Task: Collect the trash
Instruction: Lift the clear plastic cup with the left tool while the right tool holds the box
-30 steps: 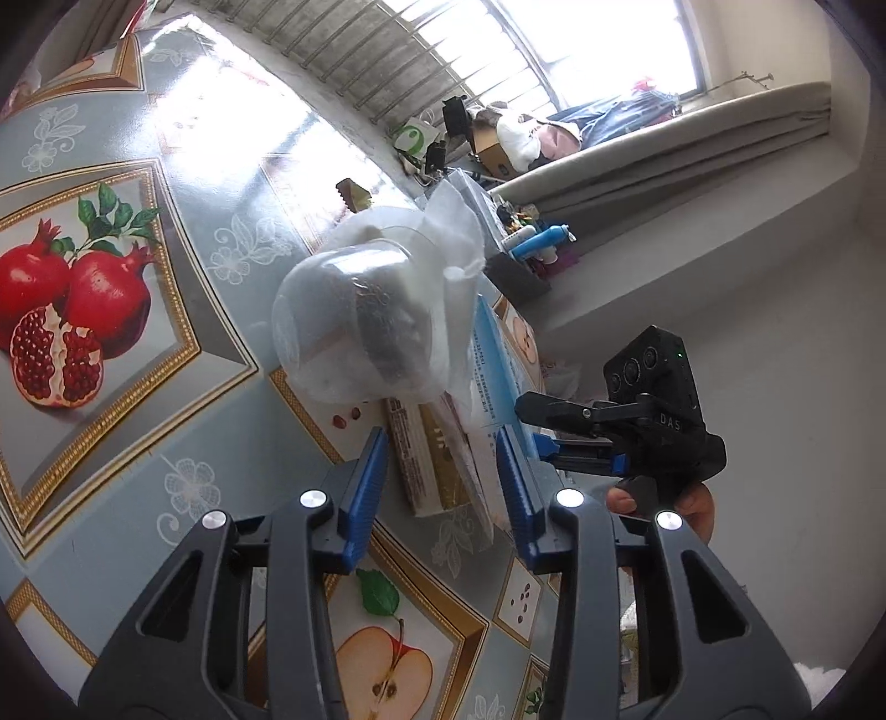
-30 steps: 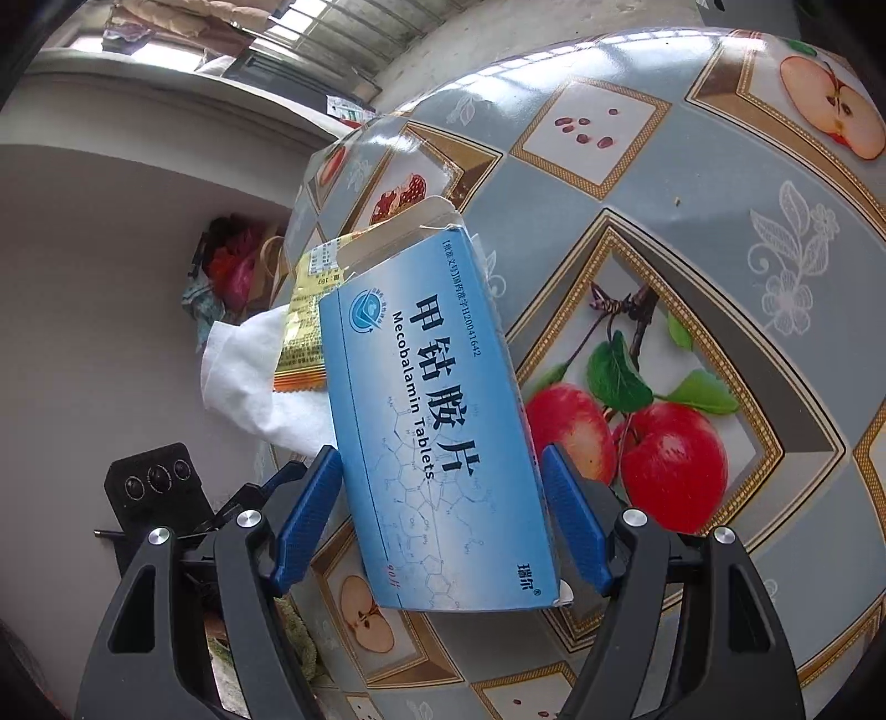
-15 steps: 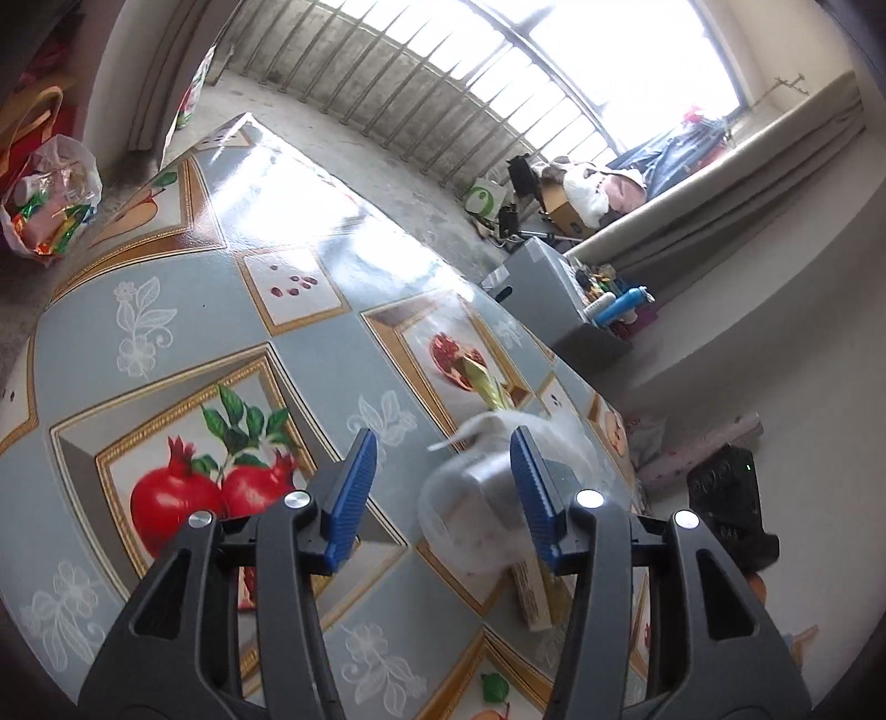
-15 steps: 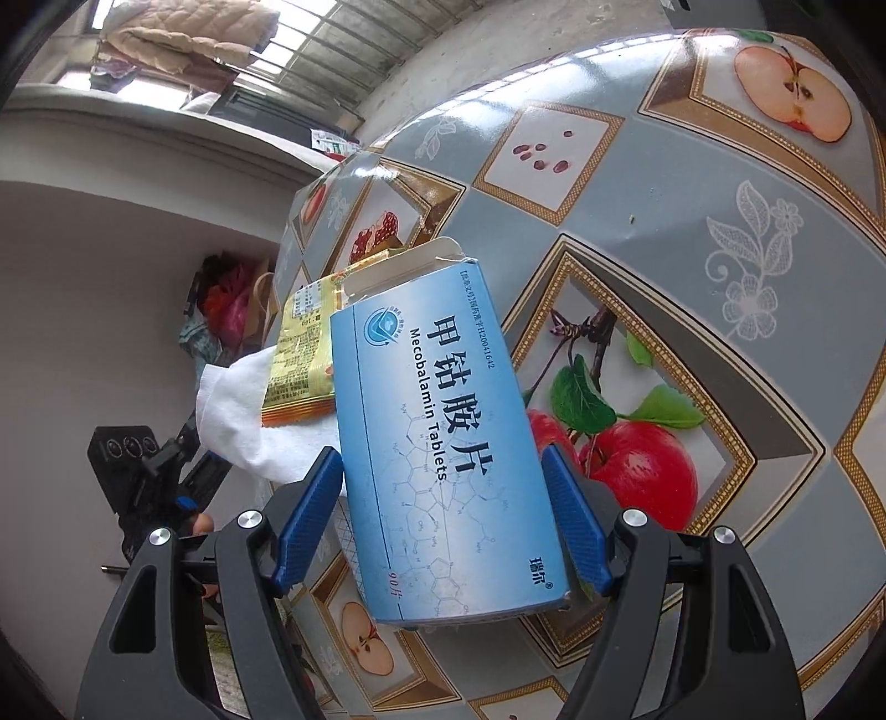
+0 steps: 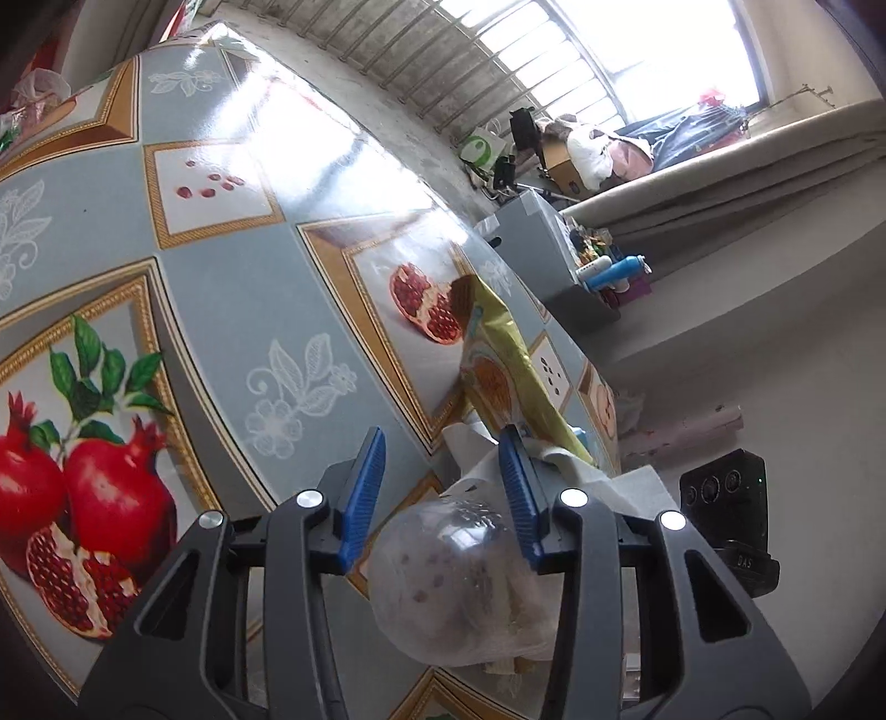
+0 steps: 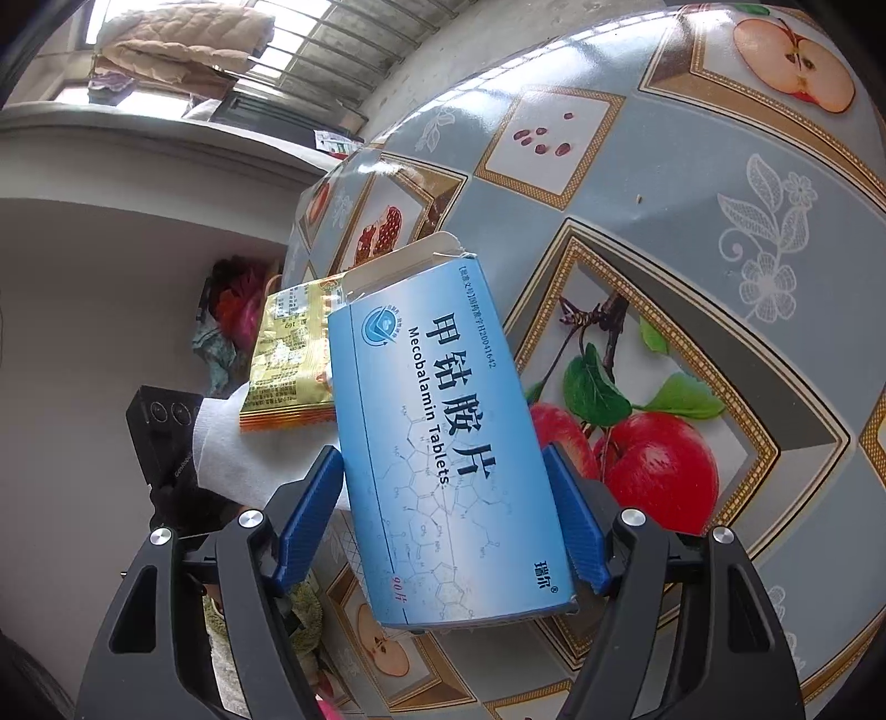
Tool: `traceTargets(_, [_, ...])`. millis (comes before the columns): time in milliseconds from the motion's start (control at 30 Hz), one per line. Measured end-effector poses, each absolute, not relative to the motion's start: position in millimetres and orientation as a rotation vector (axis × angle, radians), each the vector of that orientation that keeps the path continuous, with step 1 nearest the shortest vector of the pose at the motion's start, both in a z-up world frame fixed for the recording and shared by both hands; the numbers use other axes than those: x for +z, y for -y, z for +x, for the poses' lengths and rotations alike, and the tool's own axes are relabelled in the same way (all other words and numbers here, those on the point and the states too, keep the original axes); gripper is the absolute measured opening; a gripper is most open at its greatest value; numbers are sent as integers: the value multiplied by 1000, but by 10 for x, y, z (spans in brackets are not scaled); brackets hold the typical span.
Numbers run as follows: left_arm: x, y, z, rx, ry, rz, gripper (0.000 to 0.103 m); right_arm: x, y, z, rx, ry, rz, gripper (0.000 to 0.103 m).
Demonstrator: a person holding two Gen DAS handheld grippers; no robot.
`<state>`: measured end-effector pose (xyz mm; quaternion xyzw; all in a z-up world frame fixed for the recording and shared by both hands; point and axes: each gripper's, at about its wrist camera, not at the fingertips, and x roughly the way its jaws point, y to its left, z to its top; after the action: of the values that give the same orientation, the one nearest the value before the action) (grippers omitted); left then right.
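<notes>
**A lived-in room at home**

This is a household room — a table (image 5: 232, 288) wears a glossy oilcloth printed with pomegranates and apples in gold frames. A barred window (image 5: 554, 83) lets in daylight above a long ledge (image 5: 720, 160) crowded with a cardboard box, bags and bundled clothes. A grey storage box (image 5: 548, 260) holds bottles and toiletries. In the right wrist view a folded quilt (image 6: 188, 39) sits up by the window, and stuffed shopping bags (image 6: 232, 310) lie on the bare floor — ordinary domestic clutter.
</notes>
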<state>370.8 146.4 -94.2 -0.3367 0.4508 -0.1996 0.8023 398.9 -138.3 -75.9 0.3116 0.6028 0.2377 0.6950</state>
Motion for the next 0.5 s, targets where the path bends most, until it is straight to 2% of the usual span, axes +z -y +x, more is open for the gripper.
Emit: traceTargets(500, [-909,-1053,2837,-560,-1010,-757,36,-754,1648,3157,544,-1360,692,71])
